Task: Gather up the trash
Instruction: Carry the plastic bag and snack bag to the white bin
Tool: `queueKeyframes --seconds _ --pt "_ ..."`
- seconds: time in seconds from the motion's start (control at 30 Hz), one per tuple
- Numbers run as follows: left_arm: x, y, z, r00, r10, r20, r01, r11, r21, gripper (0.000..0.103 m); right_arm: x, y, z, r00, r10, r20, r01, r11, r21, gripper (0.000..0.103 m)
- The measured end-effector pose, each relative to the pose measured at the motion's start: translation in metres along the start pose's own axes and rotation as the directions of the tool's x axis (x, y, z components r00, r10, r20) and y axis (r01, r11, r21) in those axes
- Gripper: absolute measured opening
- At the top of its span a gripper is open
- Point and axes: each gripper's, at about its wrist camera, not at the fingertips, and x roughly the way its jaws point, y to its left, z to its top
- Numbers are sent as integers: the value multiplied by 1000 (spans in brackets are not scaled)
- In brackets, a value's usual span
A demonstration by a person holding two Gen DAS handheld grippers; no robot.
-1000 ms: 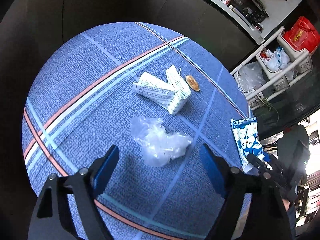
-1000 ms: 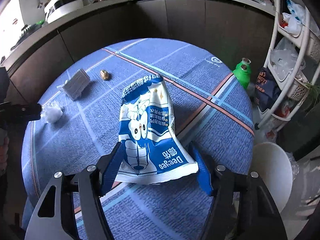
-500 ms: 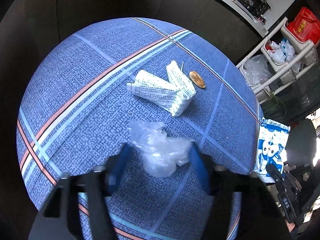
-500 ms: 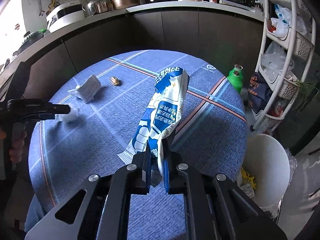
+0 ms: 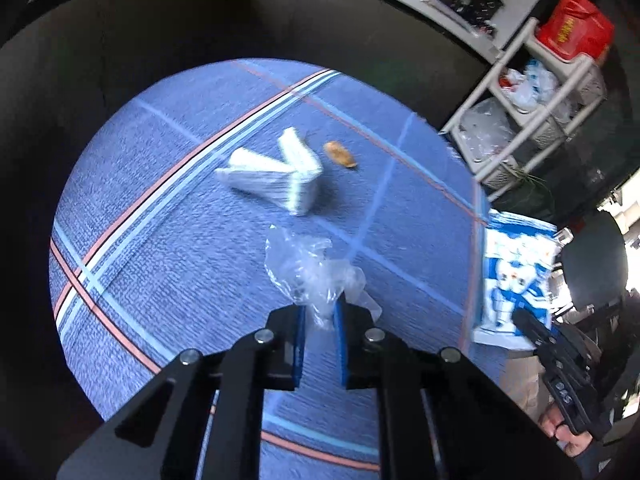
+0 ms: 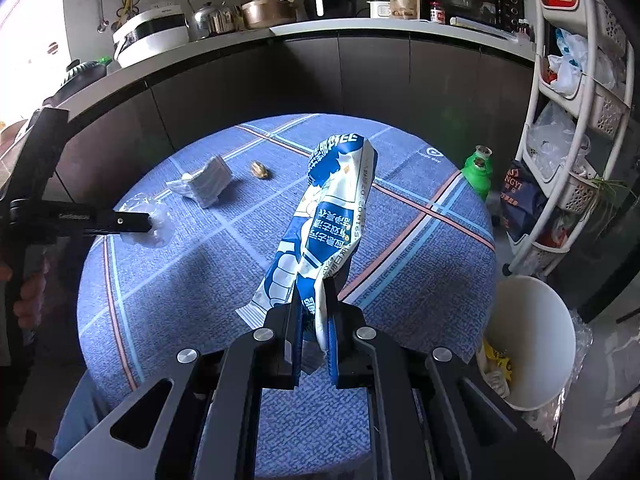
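A crumpled clear plastic bag (image 5: 308,268) is pinched between the blue pads of my left gripper (image 5: 320,312), whose jaws are closing on it just above the blue checked tablecloth (image 5: 160,240). My right gripper (image 6: 314,312) is shut on the lower end of a blue and white wrapper (image 6: 332,208), which stands up off the table. In the right wrist view the left gripper (image 6: 148,222) shows side-on at the table's left edge with the plastic (image 6: 162,230) at its tip. A folded paper stack (image 5: 276,178) and a small brown shell (image 5: 340,154) lie further back.
A white bin (image 6: 532,344) with scraps inside stands on the floor right of the round table. A green bottle (image 6: 478,172) and a white basket rack (image 6: 576,120) are behind it. A dark counter (image 6: 320,60) with appliances curves around the far side.
The left jaws came together on the clear plastic and lifted it slightly. The right gripper, shut on the wrapper since half a second ago, has raised it further off the cloth.
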Motion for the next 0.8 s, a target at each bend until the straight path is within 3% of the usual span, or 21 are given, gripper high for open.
queueKeyframes --seconds 0.4,0.8 --pt "-52 -88 -14 995 -76 66 62 979 192 13 -42 -9 -5 998 -19 67 18 1000 20 9" --pt "-47 -154 -23 992 -118 41 100 947 307 13 -74 -45 -14 991 -72 116 61 994 90 9"
